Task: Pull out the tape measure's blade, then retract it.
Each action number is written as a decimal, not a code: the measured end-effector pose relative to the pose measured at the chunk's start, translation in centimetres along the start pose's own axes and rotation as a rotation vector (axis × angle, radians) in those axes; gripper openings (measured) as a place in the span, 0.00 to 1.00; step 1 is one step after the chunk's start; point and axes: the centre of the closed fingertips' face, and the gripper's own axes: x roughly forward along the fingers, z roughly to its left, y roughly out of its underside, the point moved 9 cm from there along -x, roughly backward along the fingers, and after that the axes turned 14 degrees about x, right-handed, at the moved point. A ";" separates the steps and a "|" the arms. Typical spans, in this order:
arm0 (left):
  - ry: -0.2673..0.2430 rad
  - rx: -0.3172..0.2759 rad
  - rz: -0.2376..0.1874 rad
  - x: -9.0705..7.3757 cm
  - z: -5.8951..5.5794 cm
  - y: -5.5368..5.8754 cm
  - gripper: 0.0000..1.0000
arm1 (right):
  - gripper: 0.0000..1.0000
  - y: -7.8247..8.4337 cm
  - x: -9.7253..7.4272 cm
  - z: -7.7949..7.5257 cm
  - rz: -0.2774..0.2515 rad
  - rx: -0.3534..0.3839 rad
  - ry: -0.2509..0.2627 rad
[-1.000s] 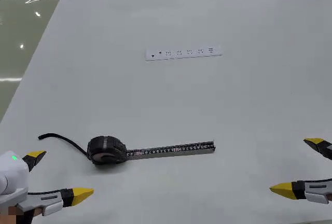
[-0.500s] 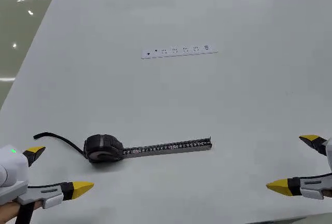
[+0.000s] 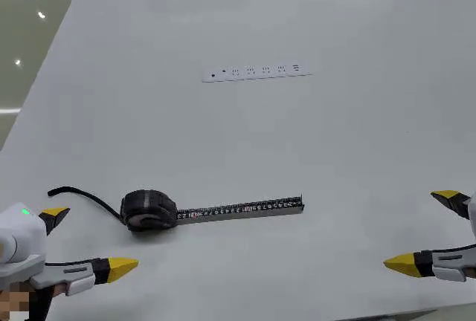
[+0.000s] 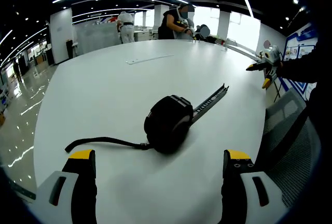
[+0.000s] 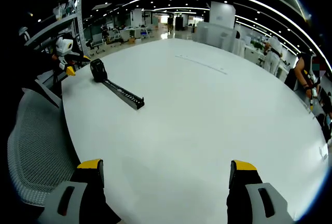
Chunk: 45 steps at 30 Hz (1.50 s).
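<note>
A black tape measure (image 3: 149,210) lies on the white table (image 3: 245,135), its blade (image 3: 242,209) drawn out to the right and a black wrist strap (image 3: 82,196) trailing left. The left gripper view has the tape measure (image 4: 168,123) just ahead of the jaws, with the blade (image 4: 210,100) running away. My left gripper (image 3: 95,241) stands open just left of the case, holding nothing. Far to the right, my right gripper (image 3: 425,232) is open and apart from the blade's hook end (image 5: 136,102). The right gripper view has the case (image 5: 98,70) far off.
A white power strip (image 3: 255,73) lies flat near the table's middle, beyond the tape. The table's front edge runs close under both grippers. A grey mesh chair (image 5: 36,156) sits by the table. People (image 4: 176,22) stand at the far side.
Both grippers stay open and have barely shifted. The tape measure and its blade lie as before.
</note>
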 end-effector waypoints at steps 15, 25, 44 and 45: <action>-0.068 0.025 0.052 0.7 0.7 -1.7 0.99 | 0.99 -2.4 -0.3 -0.5 0.014 -0.057 -0.009; -0.038 -0.037 0.000 1.7 -0.2 -3.7 0.99 | 0.99 -3.8 -0.4 -1.2 0.034 -0.099 -0.012; -0.197 -0.103 0.034 2.8 -1.7 -4.5 0.99 | 0.99 -5.5 0.6 -0.4 0.102 -0.143 -0.073; -0.205 -0.108 0.031 3.0 -1.7 -4.5 0.99 | 0.99 -5.8 0.7 -0.3 0.104 -0.153 -0.075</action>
